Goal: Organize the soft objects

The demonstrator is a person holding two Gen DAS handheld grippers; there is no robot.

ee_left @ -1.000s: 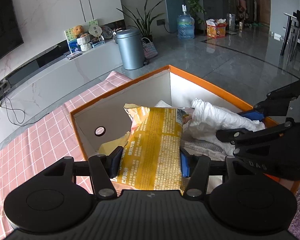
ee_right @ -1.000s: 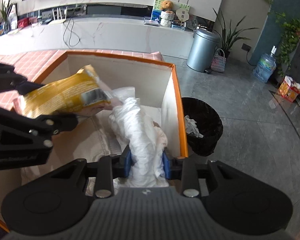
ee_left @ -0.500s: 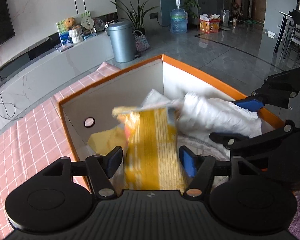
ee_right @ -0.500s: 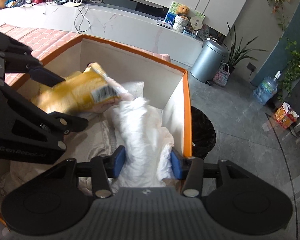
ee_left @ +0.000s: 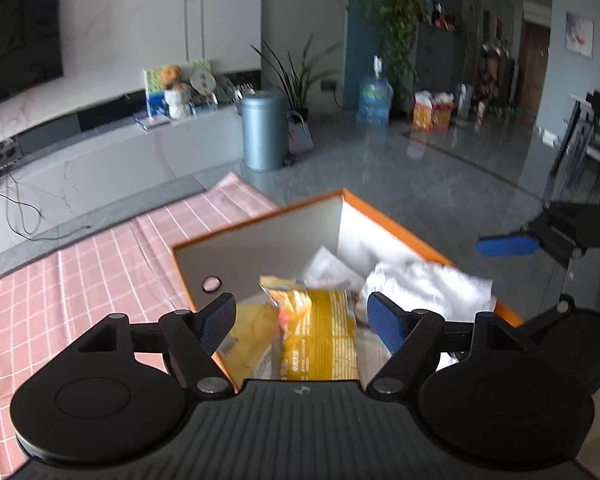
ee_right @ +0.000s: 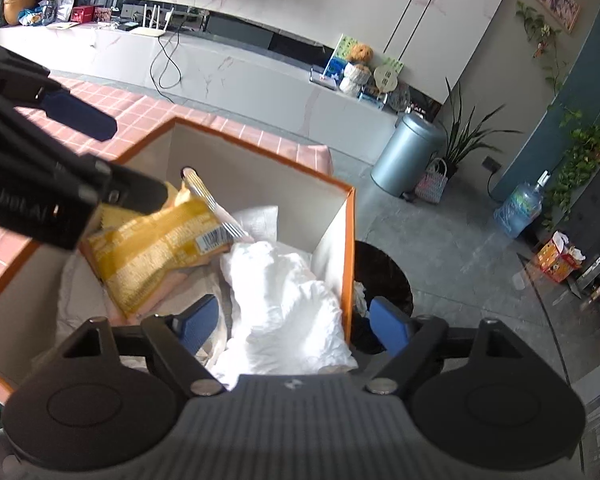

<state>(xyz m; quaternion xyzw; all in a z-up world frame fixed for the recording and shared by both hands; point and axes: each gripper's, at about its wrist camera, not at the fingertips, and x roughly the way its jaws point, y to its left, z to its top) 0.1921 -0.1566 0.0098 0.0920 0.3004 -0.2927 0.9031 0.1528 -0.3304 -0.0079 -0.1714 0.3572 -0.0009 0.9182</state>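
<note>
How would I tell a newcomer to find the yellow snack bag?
Find the orange-rimmed box on the pink checked cloth. Inside, left of the crumpled white bundle, lies the yellow snack bag. It alone is printed, shiny and barcoded; its neighbours are plain pale fabric.

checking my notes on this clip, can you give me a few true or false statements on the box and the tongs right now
1. The yellow snack bag lies inside the orange box. True.
2. The left tongs are clamped on the bag. False: they are open, pads clear of it.
3. The white cloth bundle is in the box. True.
4. The right tongs squeeze the bundle. False: open.
5. The box sits on bare floor. False: on a pink checked cloth.
</note>
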